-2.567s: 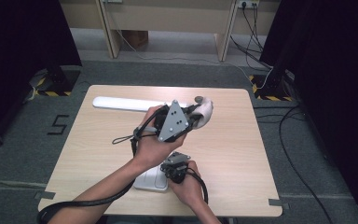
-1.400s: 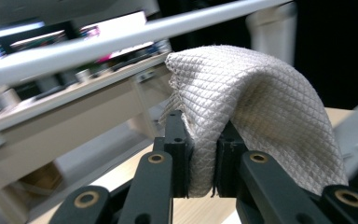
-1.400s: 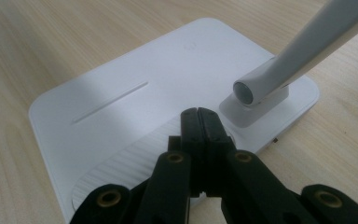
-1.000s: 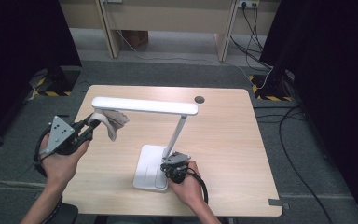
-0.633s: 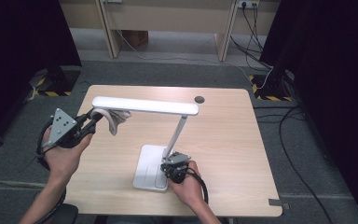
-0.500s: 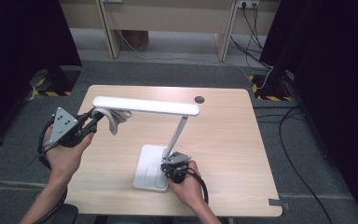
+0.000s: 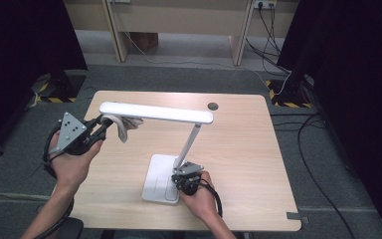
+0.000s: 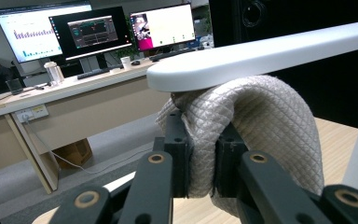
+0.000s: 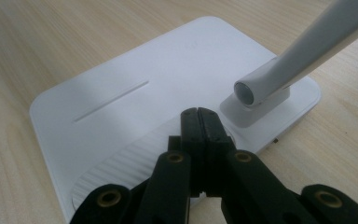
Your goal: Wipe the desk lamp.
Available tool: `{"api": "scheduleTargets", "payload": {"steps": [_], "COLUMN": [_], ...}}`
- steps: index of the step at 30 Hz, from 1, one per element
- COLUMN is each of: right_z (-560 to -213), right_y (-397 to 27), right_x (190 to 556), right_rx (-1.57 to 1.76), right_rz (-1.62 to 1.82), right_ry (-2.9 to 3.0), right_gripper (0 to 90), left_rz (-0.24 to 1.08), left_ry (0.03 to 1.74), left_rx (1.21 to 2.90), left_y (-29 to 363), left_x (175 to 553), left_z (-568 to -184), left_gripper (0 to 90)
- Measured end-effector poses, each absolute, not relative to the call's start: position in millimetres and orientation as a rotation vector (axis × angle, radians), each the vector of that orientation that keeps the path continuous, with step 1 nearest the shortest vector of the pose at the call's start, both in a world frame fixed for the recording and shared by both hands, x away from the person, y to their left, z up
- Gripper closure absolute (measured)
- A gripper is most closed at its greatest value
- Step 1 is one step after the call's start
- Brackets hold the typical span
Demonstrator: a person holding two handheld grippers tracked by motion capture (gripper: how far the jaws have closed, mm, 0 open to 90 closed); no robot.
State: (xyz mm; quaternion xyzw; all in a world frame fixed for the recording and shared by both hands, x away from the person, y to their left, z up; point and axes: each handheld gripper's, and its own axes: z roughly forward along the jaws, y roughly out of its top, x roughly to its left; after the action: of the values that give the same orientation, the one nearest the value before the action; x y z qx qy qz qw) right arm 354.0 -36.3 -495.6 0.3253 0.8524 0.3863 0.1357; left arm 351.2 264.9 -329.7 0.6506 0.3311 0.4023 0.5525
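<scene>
The left tongs (image 8: 200, 163) are clamping a quilted cloth (image 8: 256, 135) against the underside of the lamp head (image 7: 156, 112) (apparently wiping it), while the right tongs (image 9: 200, 126), clenched empty, are pressing the lamp base (image 9: 135, 93) onto the worktop (image 7: 248, 149) to steady it.

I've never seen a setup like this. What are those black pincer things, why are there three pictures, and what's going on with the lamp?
There is no machine here: a person holds a two-jaw tool in each hand. One picture looks down on the wooden table from above; the other two come from small cameras riding on the tools, looking along their black jaws.

On the table stands a white desk lamp with a flat base and a long light bar.

The left gripper pinches a folded beige quilted cloth and holds it against the underside of the light bar's end, as if wiping it. The right gripper, jaws shut on nothing, rests its tips on the lamp's base, seemingly steadying it.
</scene>
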Motion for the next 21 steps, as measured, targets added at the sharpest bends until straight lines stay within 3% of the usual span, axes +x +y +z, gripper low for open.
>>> {"api": "scheduleTargets", "payload": {"steps": [21], "right_z": [-496.1], "right_y": [-36.0], "right_x": [353.8], "right_rx": [0.942], "right_rz": [1.122], "right_ry": [2.463], "right_gripper": [90.0], "left_rz": [0.950], "left_ry": [0.766], "left_rx": [1.562], "left_y": [249.3], "left_x": [352.0], "left_z": [-328.5], "left_gripper": [78.8]}}
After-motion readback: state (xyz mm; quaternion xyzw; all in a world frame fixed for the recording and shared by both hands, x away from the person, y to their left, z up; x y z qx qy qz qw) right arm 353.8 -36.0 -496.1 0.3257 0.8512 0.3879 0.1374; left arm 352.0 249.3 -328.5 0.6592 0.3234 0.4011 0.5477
